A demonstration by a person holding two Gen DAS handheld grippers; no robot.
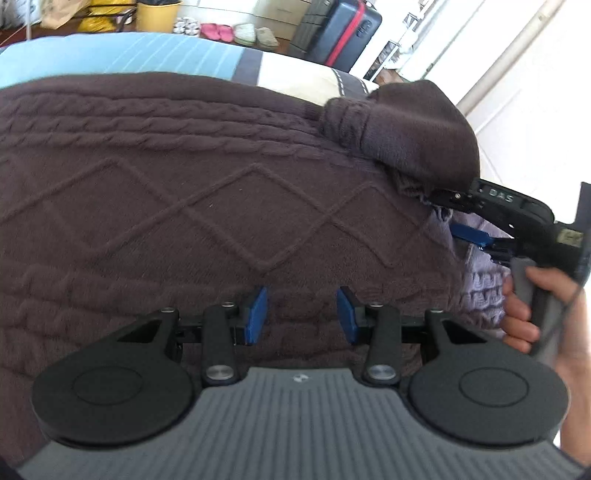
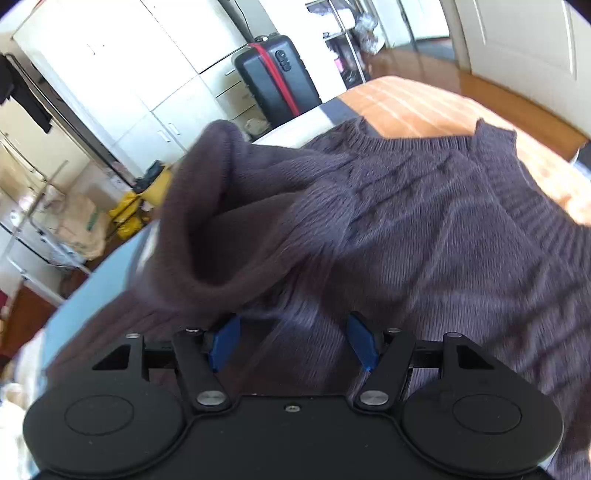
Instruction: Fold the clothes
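A dark brown cable-knit sweater (image 1: 184,206) lies spread flat over the bed and fills most of both views. My left gripper (image 1: 303,314) hovers over its near edge, blue pads apart, with only the flat knit beneath them. At the right, a folded-over sleeve (image 1: 413,129) drapes over the tip of my right gripper (image 1: 448,216), which a hand (image 1: 524,306) holds by its handle. In the right wrist view the bunched sleeve (image 2: 221,206) rests just ahead of the right gripper (image 2: 294,339). Its pads stand wide and do not press on the sweater (image 2: 424,229).
The bed cover is light blue with stripes (image 1: 129,51) on one side and orange (image 2: 417,103) on the other. A paler lilac knit patch (image 1: 480,291) shows at the sweater's right edge. Beyond the bed stand a black suitcase (image 2: 277,77), a yellow bucket (image 1: 157,14), slippers (image 1: 216,31) and white cupboards (image 2: 122,66).
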